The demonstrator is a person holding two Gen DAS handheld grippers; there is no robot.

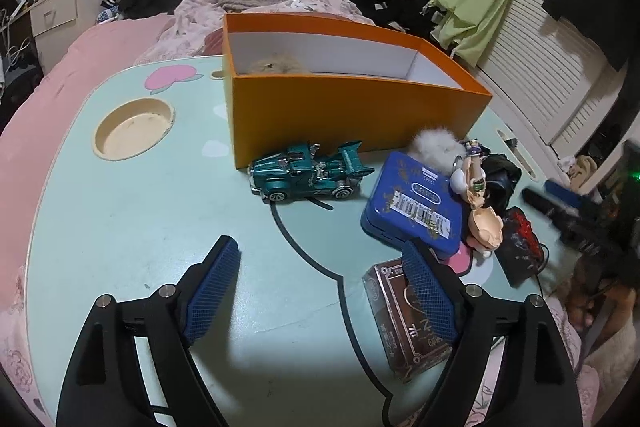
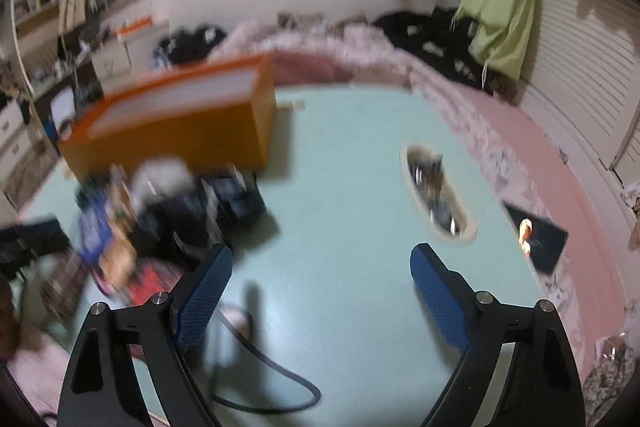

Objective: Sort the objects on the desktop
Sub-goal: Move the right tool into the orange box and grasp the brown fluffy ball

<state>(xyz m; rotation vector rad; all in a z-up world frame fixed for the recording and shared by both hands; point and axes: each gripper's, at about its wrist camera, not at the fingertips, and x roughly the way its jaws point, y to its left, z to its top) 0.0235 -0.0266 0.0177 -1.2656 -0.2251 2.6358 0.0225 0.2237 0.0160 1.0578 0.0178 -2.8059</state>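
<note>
Key relation: the toy car (image 1: pixel 310 171) lies ahead of the left gripper (image 1: pixel 324 251), up the worktop (image 1: pixel 140 227), between that gripper and the orange box (image 1: pixel 356 115); I judge it the likeliest next pick for this hand.
Car axis: its length runs across the left wrist view, roughly along the box's front wall, so the spread fingers line up with its length and not across its narrow width; a wrist roll looks needed before a grasp.
Car place: just in front of the box's near left corner, wheels on the worktop, close to the wall though contact cannot be told.
Other things, from the box: the blue tin (image 1: pixel 416 207) sits in front of the box's right half, with a white fluffy ball (image 1: pixel 436 147) and a small figure (image 1: pixel 474 183) touching it; a brown carton (image 1: pixel 404 323) lies nearer still, against the left gripper's right finger.
Nearer hand: the left, judged from its clear line to the car.
Left gripper: spread wide, nothing between the pads.
Right gripper (image 2: pixel 322 267): spread wide too, empty, over bare worktop; the box (image 2: pixel 180 123) and the blurred pile (image 2: pixel 168 203) lie ahead to its left.
Box contents: 1 beige fluffy thing (image 1: pixel 276 63) shows inside.
</note>
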